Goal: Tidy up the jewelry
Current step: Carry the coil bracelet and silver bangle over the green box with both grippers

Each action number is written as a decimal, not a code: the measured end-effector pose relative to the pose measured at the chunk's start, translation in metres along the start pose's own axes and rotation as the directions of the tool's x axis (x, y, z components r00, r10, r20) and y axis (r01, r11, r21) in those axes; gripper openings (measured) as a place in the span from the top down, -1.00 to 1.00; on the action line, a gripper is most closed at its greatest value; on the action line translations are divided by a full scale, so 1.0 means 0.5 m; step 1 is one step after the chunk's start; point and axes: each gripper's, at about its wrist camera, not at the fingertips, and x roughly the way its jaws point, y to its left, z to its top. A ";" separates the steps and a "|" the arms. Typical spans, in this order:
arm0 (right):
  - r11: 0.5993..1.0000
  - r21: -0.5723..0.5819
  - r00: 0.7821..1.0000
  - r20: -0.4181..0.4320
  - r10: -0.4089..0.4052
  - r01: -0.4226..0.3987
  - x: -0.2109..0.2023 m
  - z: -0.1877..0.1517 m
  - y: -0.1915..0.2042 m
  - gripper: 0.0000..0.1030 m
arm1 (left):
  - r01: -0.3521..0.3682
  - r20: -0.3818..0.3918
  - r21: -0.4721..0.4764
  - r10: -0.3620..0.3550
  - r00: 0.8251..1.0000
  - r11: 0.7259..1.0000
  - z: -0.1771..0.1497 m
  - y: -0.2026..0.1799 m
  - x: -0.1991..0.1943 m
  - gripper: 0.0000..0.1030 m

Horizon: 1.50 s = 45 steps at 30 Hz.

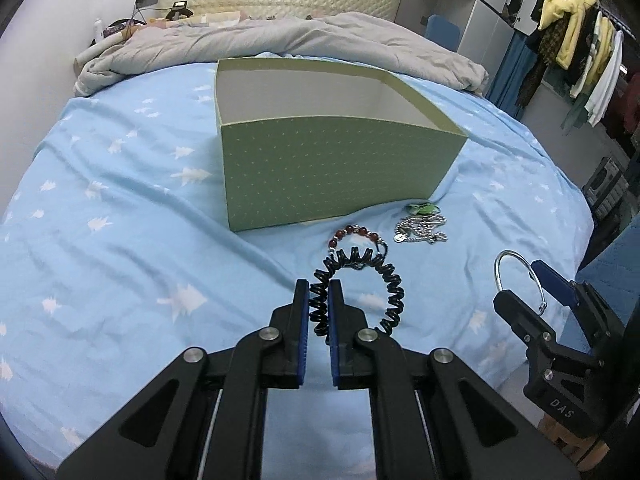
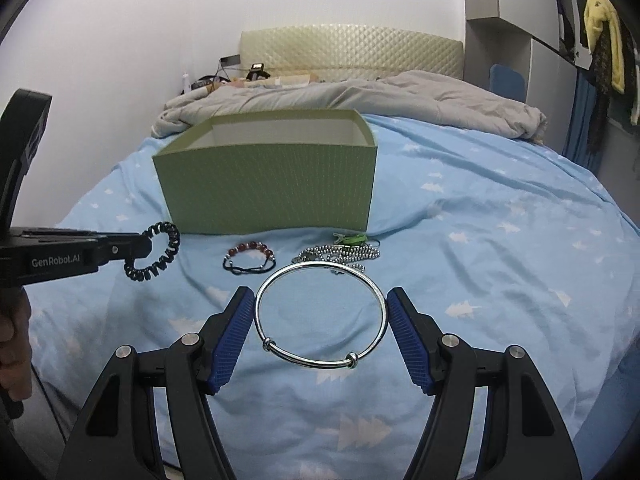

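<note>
An open green box (image 1: 320, 164) stands on the blue bed sheet; it also shows in the right wrist view (image 2: 268, 184). My left gripper (image 1: 319, 288) is shut on a black coiled hair tie (image 1: 390, 288), held above the sheet; the tie also shows in the right wrist view (image 2: 160, 256). My right gripper (image 2: 320, 300) is shut on a silver bangle (image 2: 320, 361), gripping its two sides; the bangle also shows in the left wrist view (image 1: 504, 260). A red bead bracelet (image 2: 250, 258), a silver bead chain (image 2: 340, 256) and a small green piece (image 2: 352, 239) lie in front of the box.
A grey duvet (image 1: 280, 40) is bunched at the head of the bed under a padded headboard (image 2: 352, 48). Clothes (image 1: 572, 48) hang on a rail at the right. The right gripper body (image 1: 560, 344) is at the right edge of the left wrist view.
</note>
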 end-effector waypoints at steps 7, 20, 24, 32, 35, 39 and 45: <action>1.000 0.005 0.999 0.031 0.011 -0.012 -0.039 0.016 0.004 -0.29 | 0.025 0.021 -0.015 -0.025 0.999 1.000 0.000 -0.002 -0.040 0.84; 0.999 0.019 0.993 0.110 0.043 -0.045 -0.060 0.094 0.007 -0.29 | 0.045 0.114 0.011 -0.046 0.992 0.999 0.082 -0.015 -0.085 0.84; 0.999 0.015 0.990 0.134 0.042 -0.044 -0.059 0.129 0.003 -0.29 | 0.042 0.146 0.013 -0.043 0.988 0.999 0.117 -0.012 -0.093 0.84; 0.999 -0.009 0.985 0.162 0.054 -0.053 -0.035 0.216 -0.002 -0.29 | 0.021 0.200 0.021 -0.025 0.979 1.000 0.209 0.007 -0.096 0.84; 0.999 -0.021 0.988 0.147 0.052 -0.050 -0.009 0.255 -0.002 -0.29 | 0.005 0.198 0.011 -0.007 0.980 1.000 0.245 0.022 -0.078 0.84; 1.000 -0.015 0.991 0.134 0.018 -0.016 0.023 0.305 -0.008 -0.29 | -0.019 0.179 0.004 0.018 0.984 1.000 0.279 0.042 -0.055 0.84; 1.000 -0.014 0.997 0.067 0.024 -0.024 0.090 0.356 -0.021 -0.29 | -0.051 0.122 -0.022 0.054 0.991 0.998 0.309 0.073 -0.009 0.84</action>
